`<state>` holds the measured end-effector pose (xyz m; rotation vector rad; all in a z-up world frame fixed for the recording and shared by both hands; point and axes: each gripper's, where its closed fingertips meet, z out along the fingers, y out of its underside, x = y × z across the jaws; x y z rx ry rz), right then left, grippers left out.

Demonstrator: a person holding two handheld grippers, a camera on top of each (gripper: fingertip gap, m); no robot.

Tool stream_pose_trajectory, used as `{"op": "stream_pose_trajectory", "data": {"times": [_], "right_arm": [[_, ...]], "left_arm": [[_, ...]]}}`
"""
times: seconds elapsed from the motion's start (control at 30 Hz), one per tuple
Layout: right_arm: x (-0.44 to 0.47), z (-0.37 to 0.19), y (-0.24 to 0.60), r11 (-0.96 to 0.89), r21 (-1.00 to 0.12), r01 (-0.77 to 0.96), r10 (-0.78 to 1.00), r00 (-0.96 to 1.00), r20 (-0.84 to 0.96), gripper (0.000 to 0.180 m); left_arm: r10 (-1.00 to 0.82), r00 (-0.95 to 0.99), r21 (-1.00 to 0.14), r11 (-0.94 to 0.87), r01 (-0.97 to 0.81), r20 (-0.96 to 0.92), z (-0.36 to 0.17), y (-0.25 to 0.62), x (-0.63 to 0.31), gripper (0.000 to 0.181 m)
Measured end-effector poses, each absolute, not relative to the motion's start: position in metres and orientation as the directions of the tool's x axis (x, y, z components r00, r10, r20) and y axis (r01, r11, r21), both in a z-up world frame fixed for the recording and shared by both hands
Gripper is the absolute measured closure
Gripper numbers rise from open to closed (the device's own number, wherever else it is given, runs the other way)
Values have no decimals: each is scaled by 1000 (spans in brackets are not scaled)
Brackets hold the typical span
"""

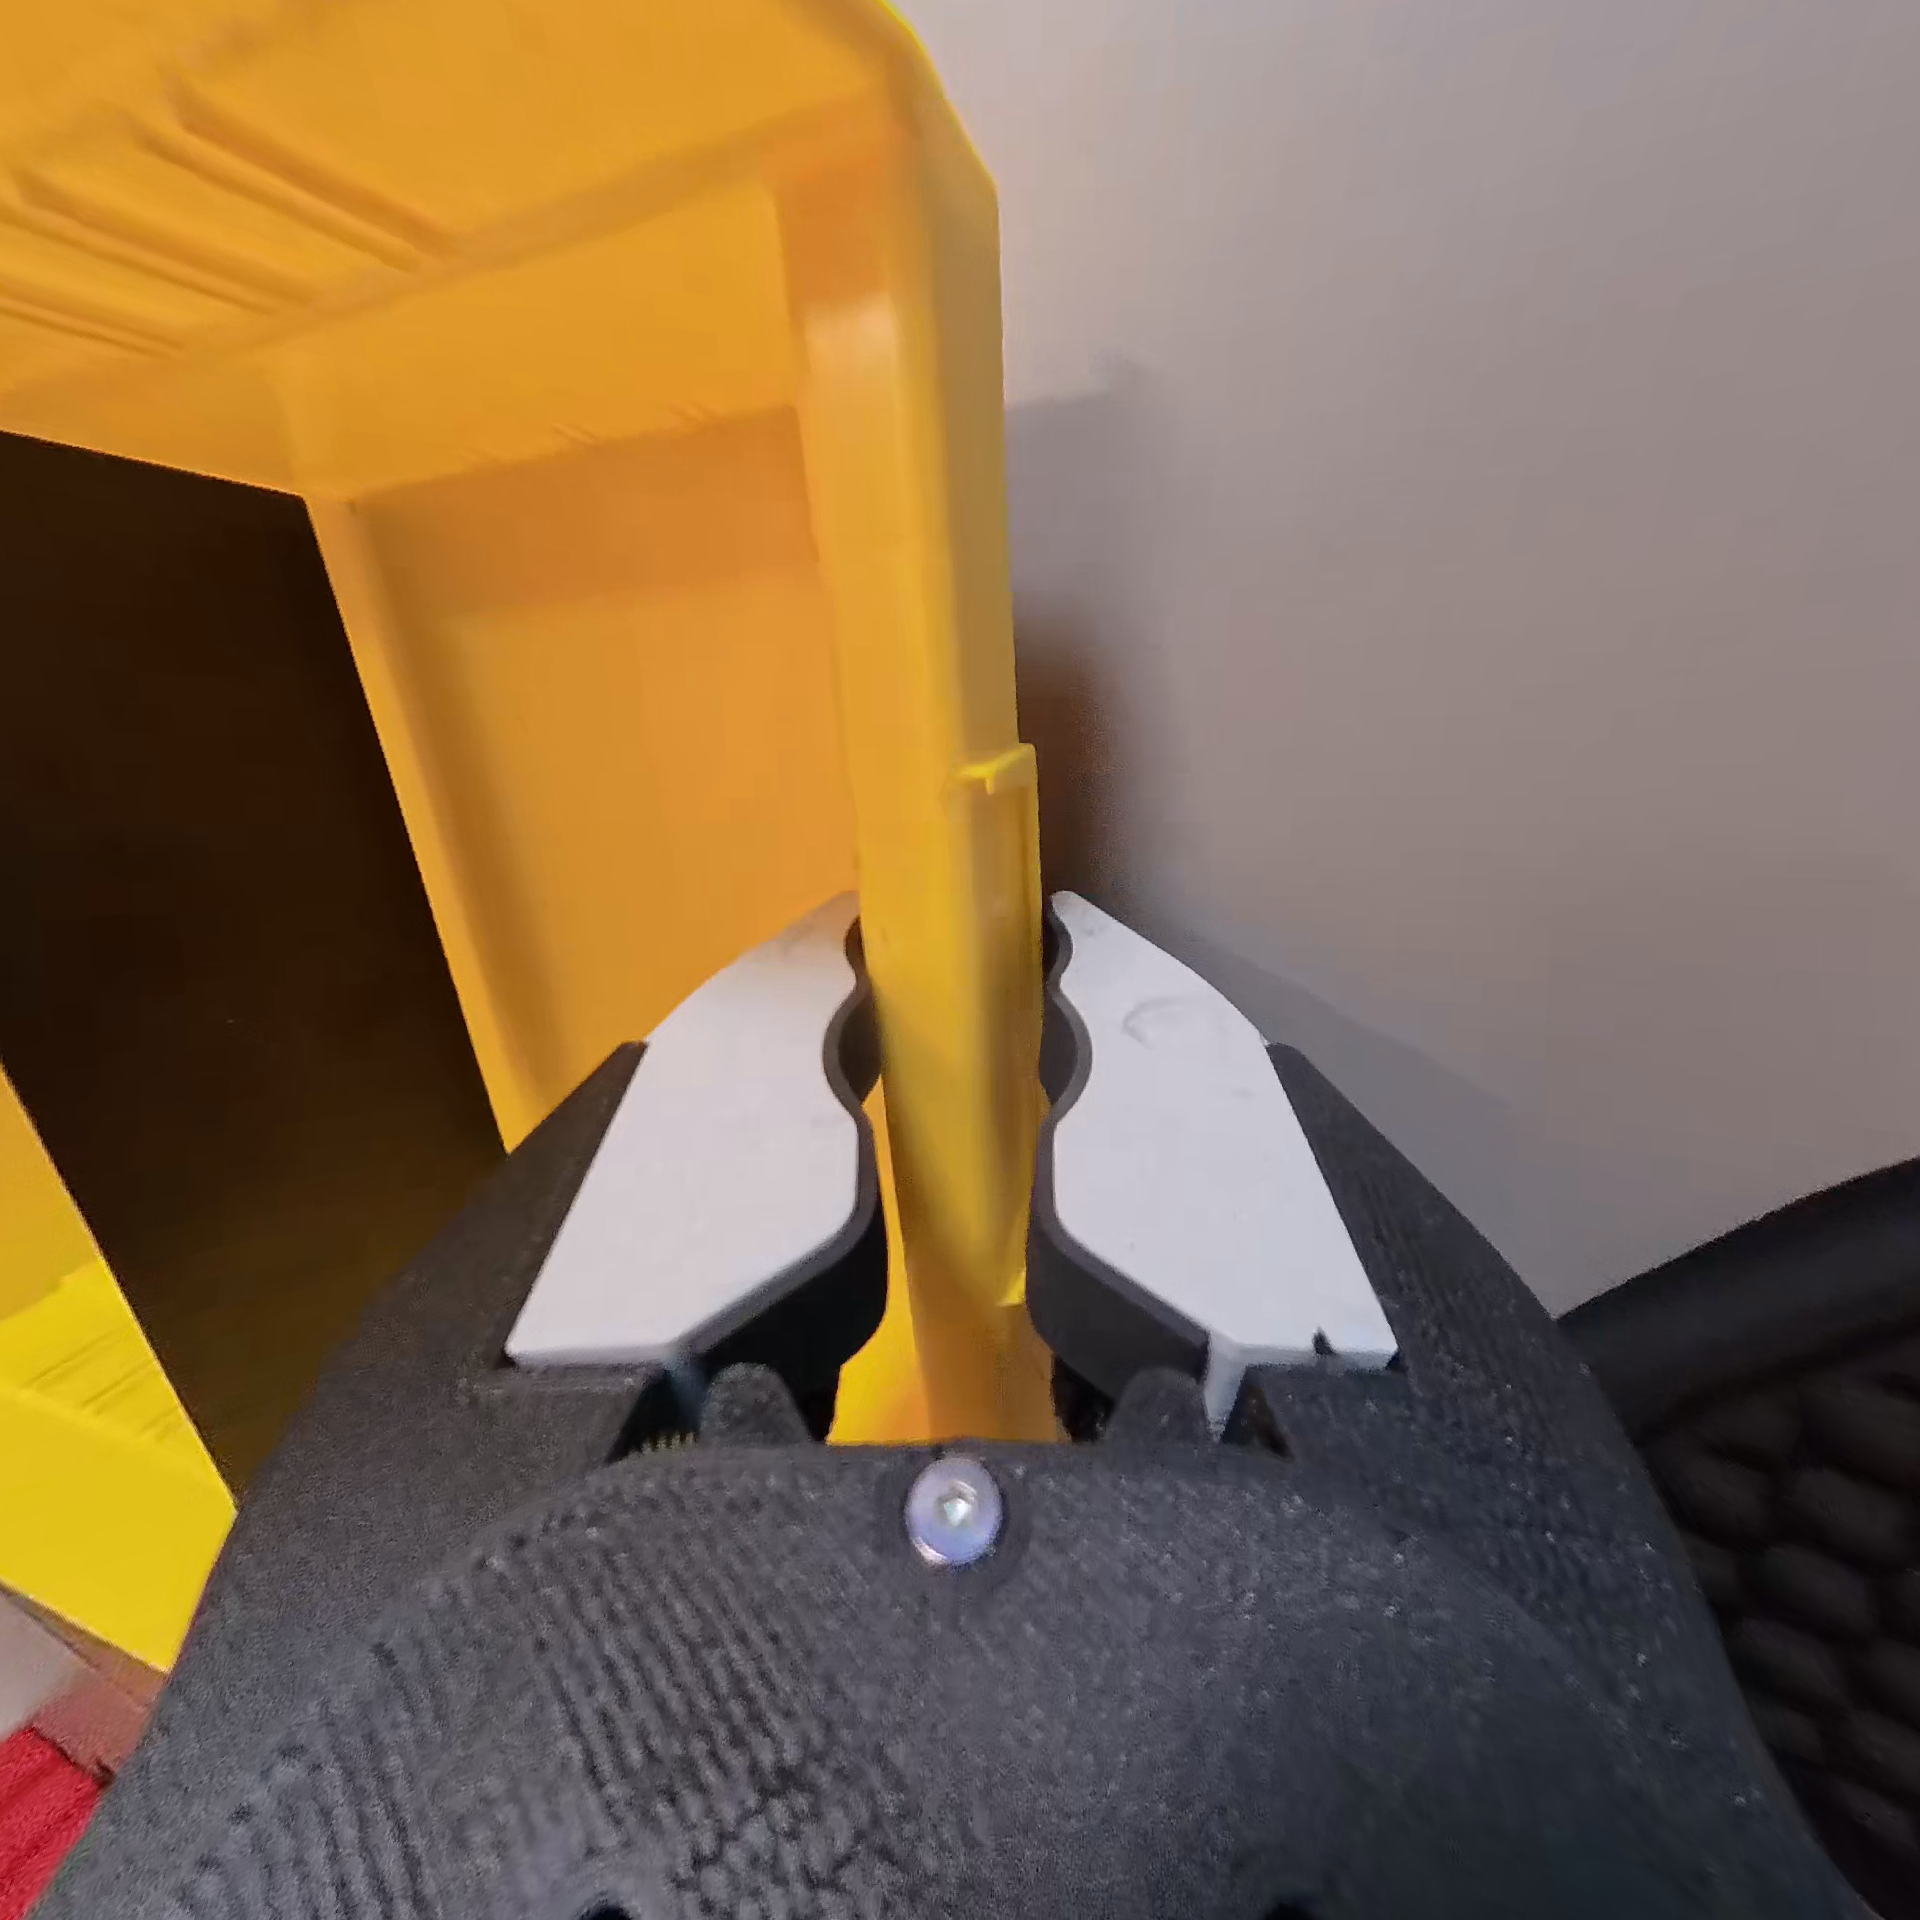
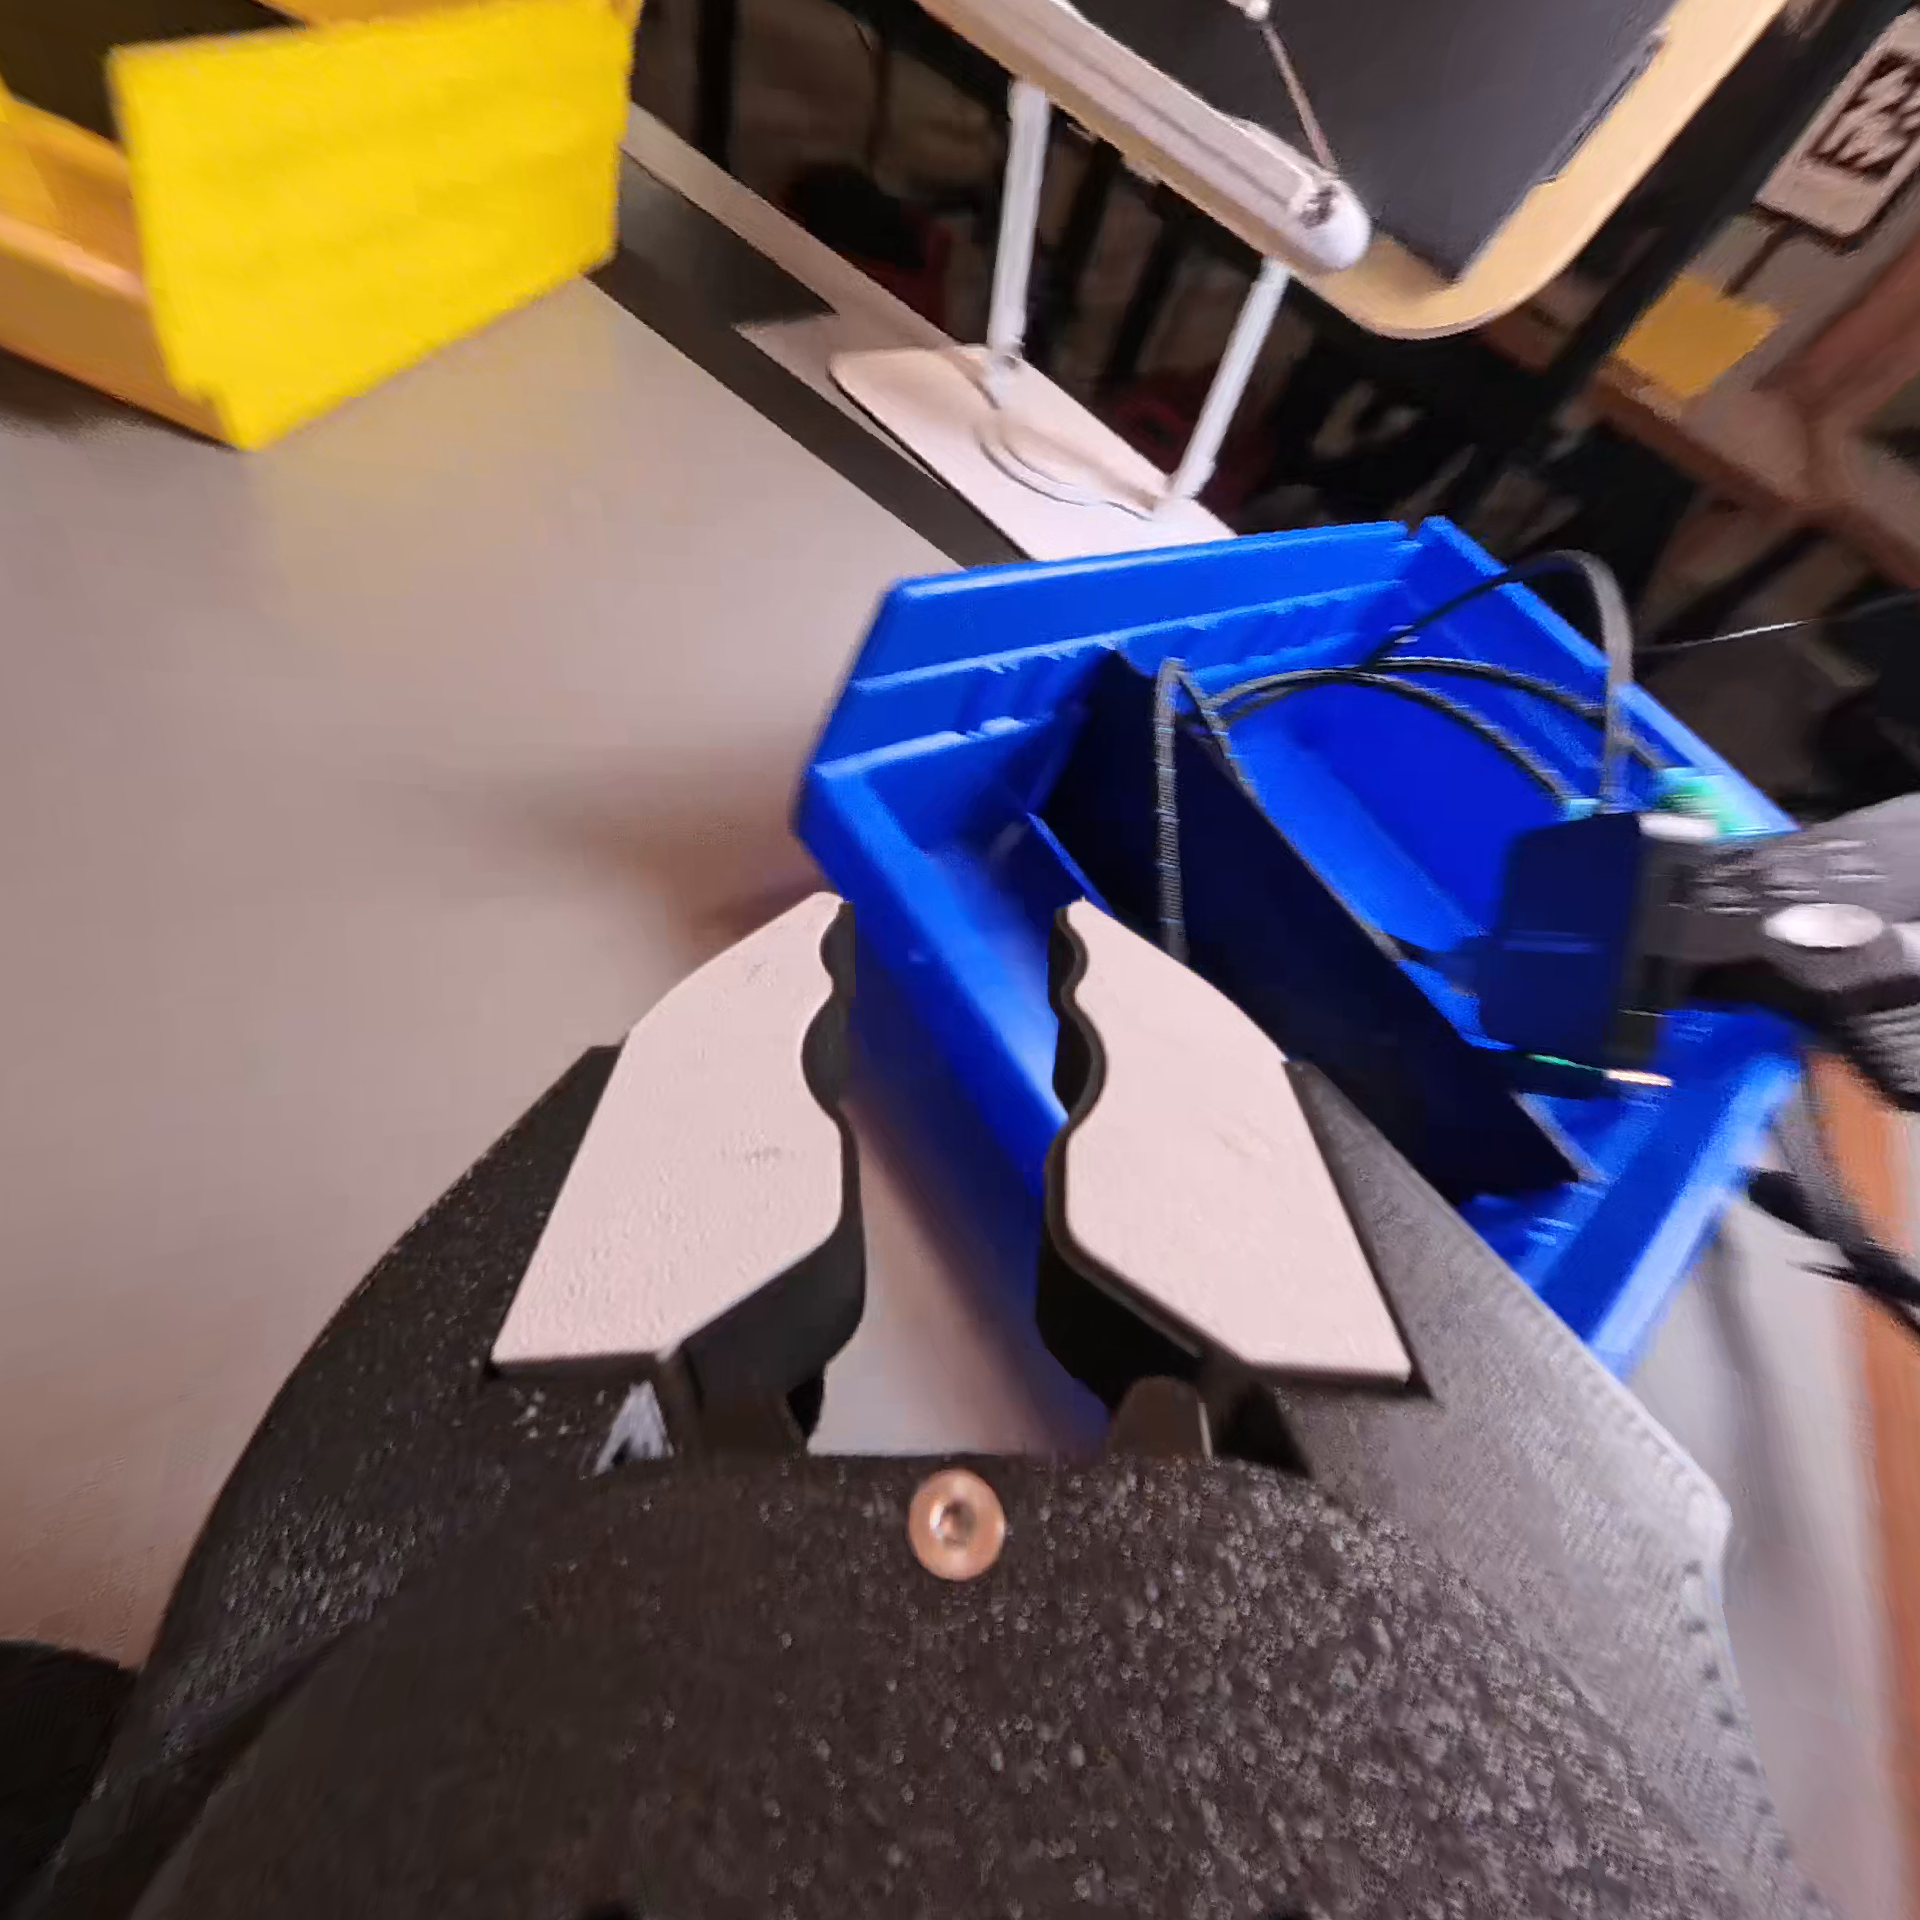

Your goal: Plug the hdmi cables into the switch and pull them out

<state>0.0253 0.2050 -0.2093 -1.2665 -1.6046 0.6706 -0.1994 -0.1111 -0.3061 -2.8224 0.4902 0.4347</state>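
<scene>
My left gripper (image 1: 951, 935) is shut on the upright edge of a yellow plastic bin (image 1: 582, 436), which fills the left wrist view and stands close to a pale wall. My right gripper (image 2: 951, 935) is shut on the near wall of a blue plastic bin (image 2: 1039, 665), which sits tilted on the grey table (image 2: 364, 727). In the blue bin lie thin black cables (image 2: 1351, 686) and a dark box-shaped device (image 2: 1569, 935) with green-tipped plugs at its right end. The right wrist view is blurred by motion.
A yellow bin (image 2: 364, 187) shows at the far left of the table in the right wrist view. A white stand base (image 2: 997, 436) with thin legs sits at the table's far edge. A black woven thing (image 1: 1787, 1455) lies right of my left gripper.
</scene>
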Motion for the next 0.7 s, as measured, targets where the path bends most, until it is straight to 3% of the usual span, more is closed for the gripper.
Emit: {"op": "stream_pose_trajectory", "data": {"times": [0.1, 0.27, 0.37, 0.47, 0.7], "right_arm": [[36, -218, 228, 404, -705, 583, 889, -70, 452, 135], [43, -263, 246, 460, -424, 780, 857, -265, 443, 124], [37, -285, 252, 492, -327, 807, 832, -325, 449, 132], [25, -295, 255, 589, -235, 773, 737, -394, 549, 148], [27, -293, 177, 690, -271, 672, 667, -443, 600, 149]], "left_arm": [[-370, 867, -188, -875, -446, -334, -306, -89, -183, 153], [-449, 792, -240, -786, -570, -413, -301, -31, -163, 147], [-307, 887, -520, -725, -452, -344, -270, -1, -129, 130], [-254, 942, -772, -545, -326, -219, -230, 6, -66, 134], [-189, 973, -817, -535, -215, -133, -247, -32, 8, 136]]}}
